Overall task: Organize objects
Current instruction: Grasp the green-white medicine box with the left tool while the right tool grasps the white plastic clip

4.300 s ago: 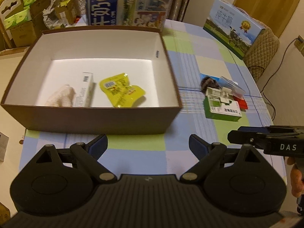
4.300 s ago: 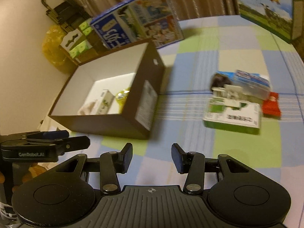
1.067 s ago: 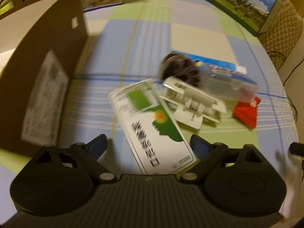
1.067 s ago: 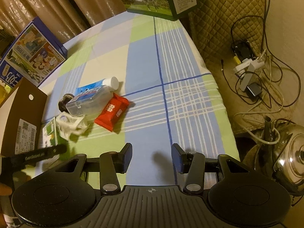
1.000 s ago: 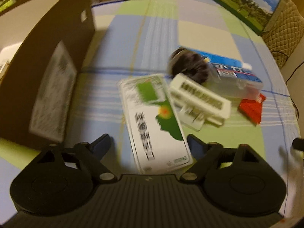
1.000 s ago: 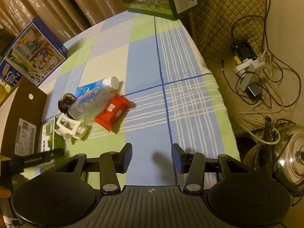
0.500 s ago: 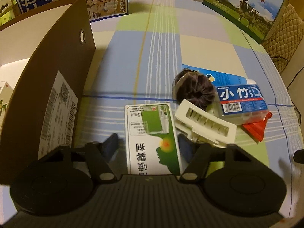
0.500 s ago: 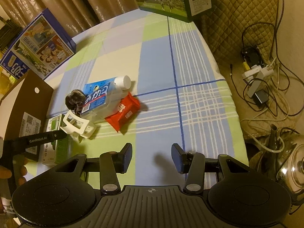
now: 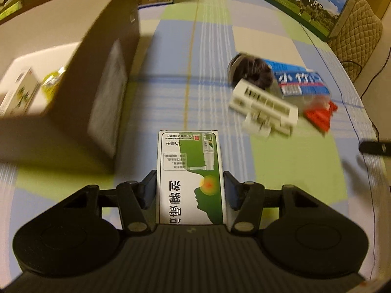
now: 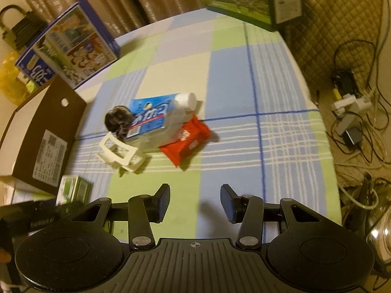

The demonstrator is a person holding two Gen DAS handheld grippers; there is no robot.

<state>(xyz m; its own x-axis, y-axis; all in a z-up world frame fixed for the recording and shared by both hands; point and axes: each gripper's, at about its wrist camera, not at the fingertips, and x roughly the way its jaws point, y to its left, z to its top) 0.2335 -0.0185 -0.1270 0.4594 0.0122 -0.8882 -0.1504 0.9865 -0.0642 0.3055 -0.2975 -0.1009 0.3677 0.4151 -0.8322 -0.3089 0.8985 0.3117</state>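
Two fingers of our left gripper [image 9: 190,189] pinch the green and white box [image 9: 190,178] by its long sides, holding it flat over the checked tablecloth [image 9: 212,56] with its far end pointing away from us. From the right wrist camera the same box [image 10: 74,190] shows at the lower left, just beside the near corner of the brown carton [image 10: 41,131]. That carton [image 9: 110,56] stands to the left of the held box, open on top — inside it we can make out a small white box [image 9: 19,92] and a yellow packet [image 9: 52,80], both blurred. To the right lies a loose cluster: a white plastic clip [image 9: 264,105], a dark hair tie [image 9: 254,69] behind it, a blue-labelled clear case [image 9: 299,83] and a red wrapper [image 9: 320,114], touching or overlapping one another. Our right gripper [image 10: 195,204] hangs spread wide above bare cloth, nothing between its fingers, with the cluster well ahead of it. Milk cartons — one blue [image 10: 66,48], one with a meadow picture [image 9: 305,2] — stand at the table's far edge.
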